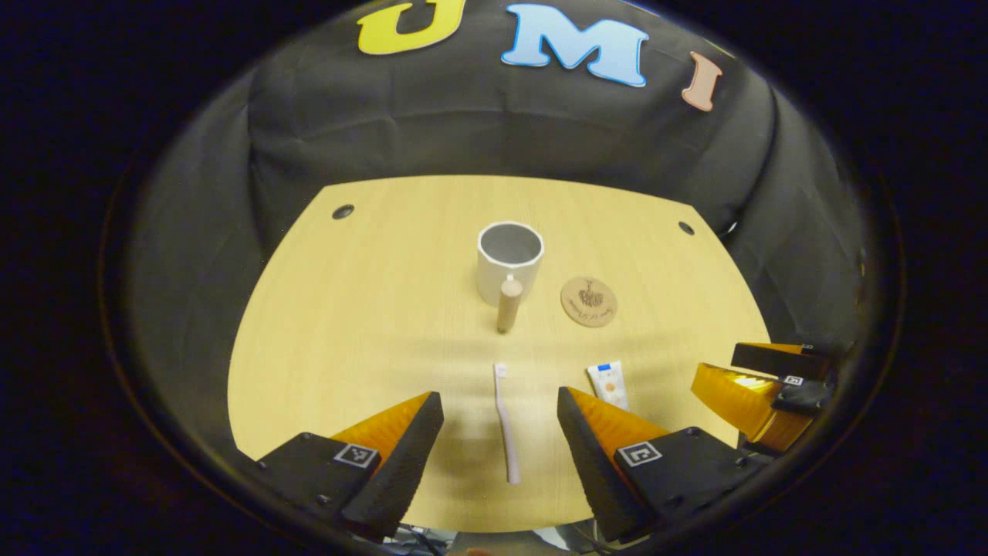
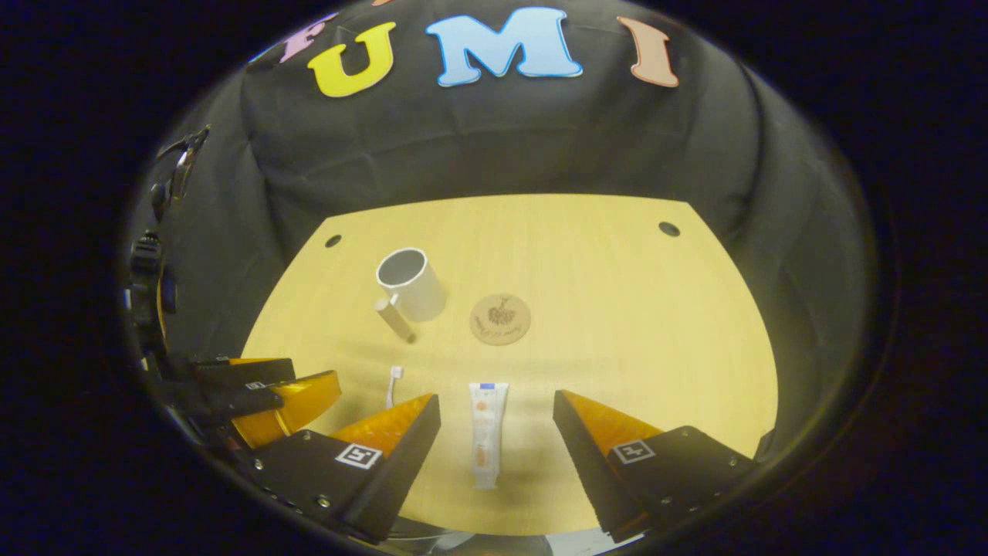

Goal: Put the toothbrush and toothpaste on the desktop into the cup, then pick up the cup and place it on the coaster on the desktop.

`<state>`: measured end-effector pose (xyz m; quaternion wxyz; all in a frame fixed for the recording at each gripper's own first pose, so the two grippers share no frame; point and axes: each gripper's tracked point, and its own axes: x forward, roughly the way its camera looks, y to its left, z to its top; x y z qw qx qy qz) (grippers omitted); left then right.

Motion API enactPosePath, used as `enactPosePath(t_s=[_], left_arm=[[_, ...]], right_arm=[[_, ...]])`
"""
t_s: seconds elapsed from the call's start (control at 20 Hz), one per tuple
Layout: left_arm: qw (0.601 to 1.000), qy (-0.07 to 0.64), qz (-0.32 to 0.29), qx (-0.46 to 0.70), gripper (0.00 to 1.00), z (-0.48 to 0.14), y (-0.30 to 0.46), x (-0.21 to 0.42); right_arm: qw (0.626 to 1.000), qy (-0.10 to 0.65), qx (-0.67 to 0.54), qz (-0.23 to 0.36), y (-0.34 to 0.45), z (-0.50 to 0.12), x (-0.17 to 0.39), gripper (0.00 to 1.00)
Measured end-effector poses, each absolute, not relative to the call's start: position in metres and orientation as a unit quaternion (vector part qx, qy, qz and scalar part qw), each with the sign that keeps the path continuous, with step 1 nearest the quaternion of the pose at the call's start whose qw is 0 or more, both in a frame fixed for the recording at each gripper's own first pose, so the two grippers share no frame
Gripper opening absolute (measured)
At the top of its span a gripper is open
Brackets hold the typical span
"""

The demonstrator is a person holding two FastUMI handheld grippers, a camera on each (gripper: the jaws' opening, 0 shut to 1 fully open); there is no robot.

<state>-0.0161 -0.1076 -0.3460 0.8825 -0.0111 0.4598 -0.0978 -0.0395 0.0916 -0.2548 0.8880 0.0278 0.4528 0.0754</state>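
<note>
White toothbrush (image 2: 394,386) half behind tongs (image 2: 496,455)

Pale wood-grain desktop (image 1: 370,309), rounded corners, a dark round hole (image 2: 668,228) near each far corner; creased black cloth wall (image 2: 494,139) behind; light soft from above

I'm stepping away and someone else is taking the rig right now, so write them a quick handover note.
Left hand-held gripper: open, empty, with the toothbrush lying flat on the desktop between its fingers.
Right hand-held gripper: open, empty, with the toothpaste lying flat between its fingers.
The cup stands upright mid-table, with nothing visible inside; its wooden handle points toward the grippers. The coaster lies bare beside it.
Done: nothing yet.
Left: grasp both items, drop them in the cup, then set the cup on the coaster.
</note>
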Motion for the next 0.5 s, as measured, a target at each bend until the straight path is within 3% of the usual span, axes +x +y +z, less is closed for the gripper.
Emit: enactPosePath(t_s=[0.05, 0.1, 0.5], left_arm=[[0.874, 0.476, -0.098, -0.009, 0.93, -0.354, -0.108, -0.020], [0.865, 0.493, -0.098, -0.008, 0.97, -0.366, -0.108, -0.024], [0.823, 0.561, -0.085, 0.002, 0.98, -0.437, -0.108, -0.032]], right_arm=[[0.881, 0.467, 0.030, 0.074, 0.092, -0.267, -0.043, 0.92], [0.872, 0.484, 0.031, 0.073, 0.093, -0.278, -0.046, 0.93], [0.821, 0.569, 0.019, 0.055, 0.089, -0.341, -0.063, 0.91]])
